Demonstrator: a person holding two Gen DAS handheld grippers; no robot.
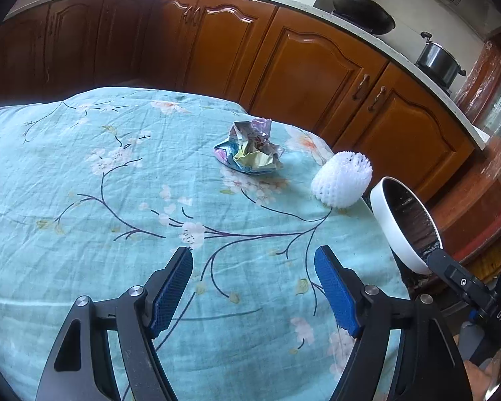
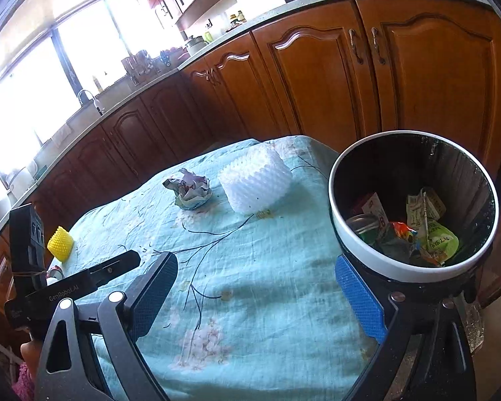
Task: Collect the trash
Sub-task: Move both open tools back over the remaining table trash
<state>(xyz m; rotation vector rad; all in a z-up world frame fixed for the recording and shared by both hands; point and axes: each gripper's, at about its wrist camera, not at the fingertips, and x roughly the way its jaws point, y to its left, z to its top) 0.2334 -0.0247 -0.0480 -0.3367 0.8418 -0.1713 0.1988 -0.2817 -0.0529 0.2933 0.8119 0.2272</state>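
Observation:
A crumpled foil wrapper (image 1: 250, 150) lies on the teal flowered tablecloth (image 1: 117, 200), far of centre. A white foam fruit net (image 1: 342, 178) lies to its right near the table edge. My left gripper (image 1: 254, 287) is open and empty, hovering over the cloth well short of both. In the right wrist view the wrapper (image 2: 188, 190) and the white net (image 2: 255, 183) lie ahead. My right gripper (image 2: 257, 287) is open and empty. A white-rimmed black trash bin (image 2: 350, 234) with several wrappers inside stands right beside its right finger. A yellow foam net (image 2: 60, 244) lies at the far left.
Brown kitchen cabinets (image 1: 284, 60) and a countertop with a wok (image 1: 364, 10) and a pot (image 1: 439, 60) run behind the table. The bin (image 1: 384, 227) stands off the table's right edge. The left gripper's body (image 2: 50, 287) shows at the left of the right wrist view.

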